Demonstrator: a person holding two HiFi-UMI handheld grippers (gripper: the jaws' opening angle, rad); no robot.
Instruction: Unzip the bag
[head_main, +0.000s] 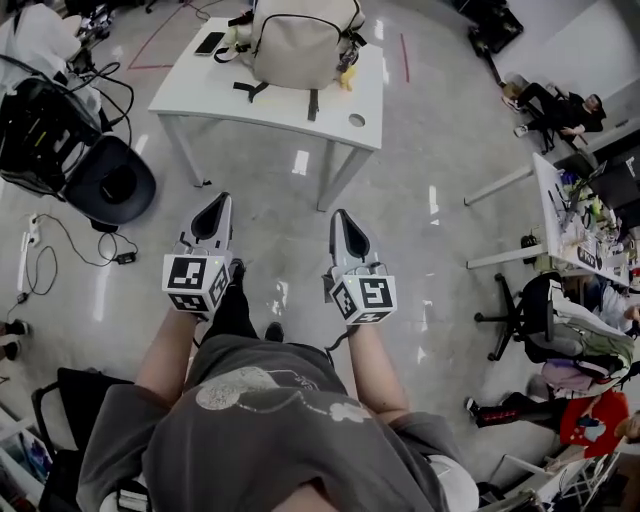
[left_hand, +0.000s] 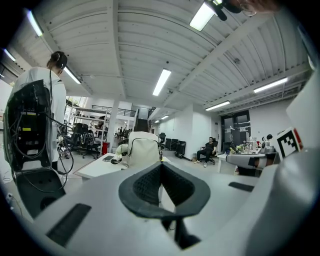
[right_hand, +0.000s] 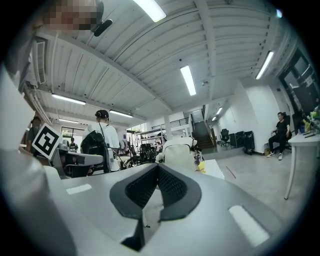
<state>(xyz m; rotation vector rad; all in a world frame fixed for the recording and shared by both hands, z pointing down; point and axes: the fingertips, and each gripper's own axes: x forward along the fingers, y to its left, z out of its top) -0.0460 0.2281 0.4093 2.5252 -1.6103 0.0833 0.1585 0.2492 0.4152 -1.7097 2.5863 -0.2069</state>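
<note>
A cream backpack (head_main: 300, 42) with black straps stands upright on a white table (head_main: 190, 85) at the top of the head view. It also shows ahead as the backpack (left_hand: 142, 150) in the left gripper view and the backpack (right_hand: 179, 152) in the right gripper view. My left gripper (head_main: 218, 205) and right gripper (head_main: 342, 222) hover over the floor, well short of the table, both shut with nothing between the jaws. Both point level toward the bag.
A phone (head_main: 209, 43) lies on the table's left part and a yellow item (head_main: 347, 76) sits beside the bag. A black office chair (head_main: 105, 180) and cables stand at the left. Another desk (head_main: 565, 215) and chairs lie to the right. People stand and sit around the room.
</note>
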